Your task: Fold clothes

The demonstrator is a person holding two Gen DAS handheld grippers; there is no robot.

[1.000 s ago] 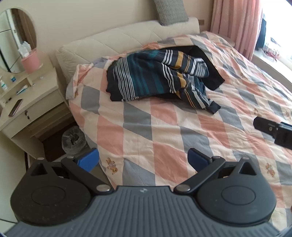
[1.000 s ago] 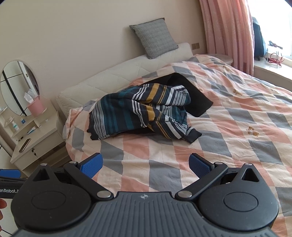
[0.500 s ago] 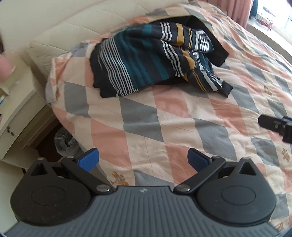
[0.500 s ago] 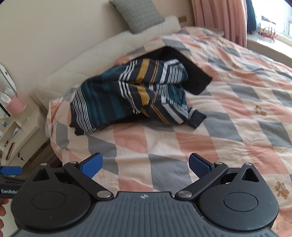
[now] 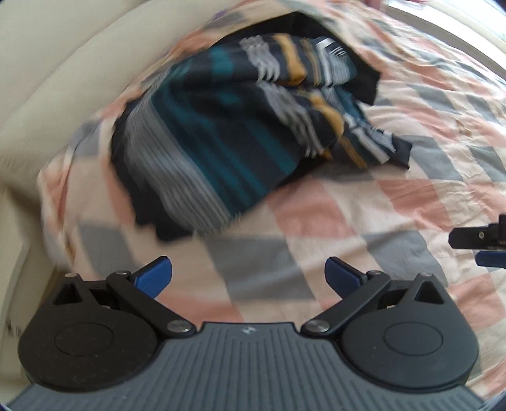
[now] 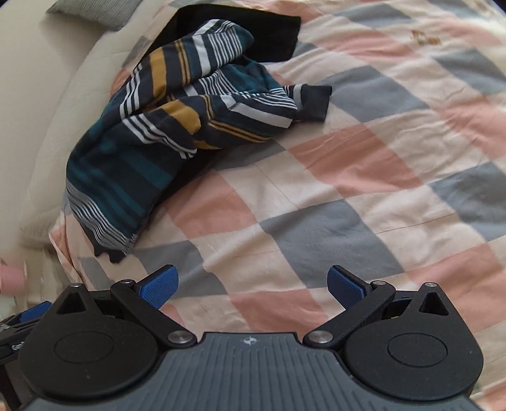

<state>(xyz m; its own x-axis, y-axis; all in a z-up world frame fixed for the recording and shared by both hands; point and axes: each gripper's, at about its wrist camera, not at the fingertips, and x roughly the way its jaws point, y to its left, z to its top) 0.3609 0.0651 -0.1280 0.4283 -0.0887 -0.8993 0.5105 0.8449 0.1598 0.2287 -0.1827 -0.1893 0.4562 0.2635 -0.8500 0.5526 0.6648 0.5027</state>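
Looking along the left gripper (image 5: 248, 273), jaws apart and empty, the crumpled navy, teal and mustard striped garment (image 5: 240, 132) lies ahead on the checked quilt (image 5: 363, 202) — blurred. From the right gripper (image 6: 251, 281), also spread and empty, its dark cuff (image 6: 311, 101) shows; best pinch single-layer edges.

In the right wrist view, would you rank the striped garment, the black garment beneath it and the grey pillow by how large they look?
1. Striped garment, clearly largest.
2. Black garment, though largely covered by the striped one.
3. Grey pillow, cut off by the frame edge, so its true size is unsure.
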